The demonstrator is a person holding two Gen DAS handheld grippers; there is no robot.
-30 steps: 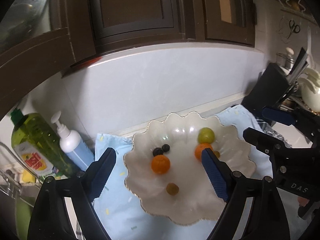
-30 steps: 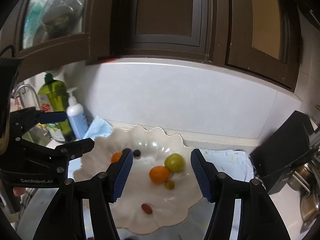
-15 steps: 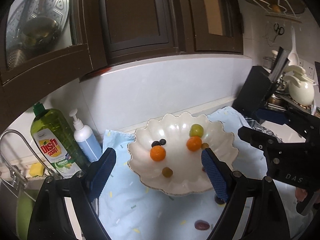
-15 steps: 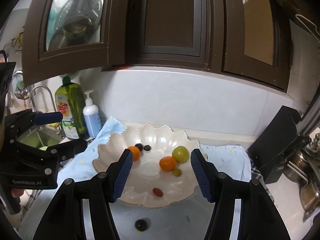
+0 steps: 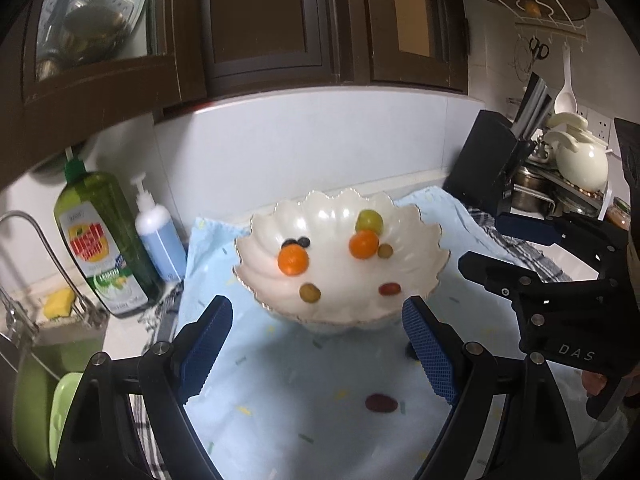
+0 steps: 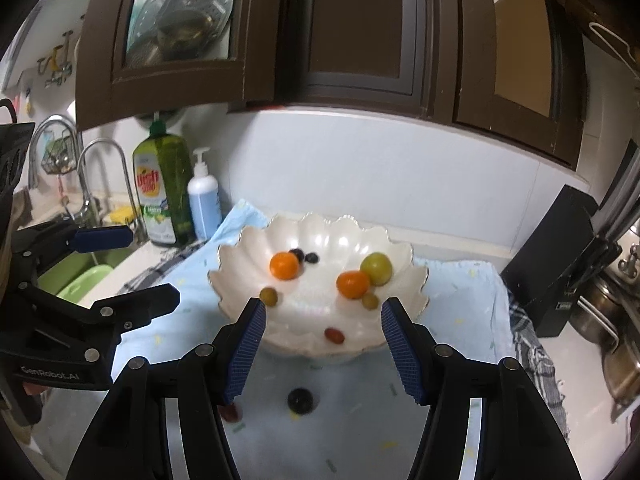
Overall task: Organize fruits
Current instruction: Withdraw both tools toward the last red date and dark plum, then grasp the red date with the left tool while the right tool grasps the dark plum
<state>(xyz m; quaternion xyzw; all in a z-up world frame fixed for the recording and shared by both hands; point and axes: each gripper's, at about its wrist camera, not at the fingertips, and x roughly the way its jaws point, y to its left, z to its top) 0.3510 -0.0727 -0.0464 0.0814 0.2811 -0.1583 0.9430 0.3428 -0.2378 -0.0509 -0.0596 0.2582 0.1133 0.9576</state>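
Note:
A white scalloped bowl (image 5: pixel 424 236) (image 6: pixel 236 276) stands on a light blue cloth (image 5: pixel 288 392) (image 6: pixel 460 292). It holds two orange fruits (image 5: pixel 293 260) (image 6: pixel 352 284), a yellow-green one (image 5: pixel 369 220) (image 6: pixel 376 267), small olive-coloured ones, dark berries and a red one (image 5: pixel 389 289). In front of the bowl, a dark red fruit (image 5: pixel 381 403) and a dark berry (image 6: pixel 301 400) lie on the cloth. My left gripper (image 5: pixel 320 352) is open and empty, back from the bowl. The right gripper (image 6: pixel 322 354) is also open and empty, its fingers framing the bowl's near rim.
A green dish-soap bottle (image 5: pixel 100 240) and a white pump bottle (image 5: pixel 158 232) stand left of the bowl, beside a tap and sink (image 6: pixel 92 184). At the right are a black knife block (image 5: pixel 492 164), pots and a white kettle (image 5: pixel 580 160). Dark cabinets hang above.
Both grippers have pulled back from the bowl, which now looks smaller and farther. The loose fruits on the cloth in front of it have come into view.

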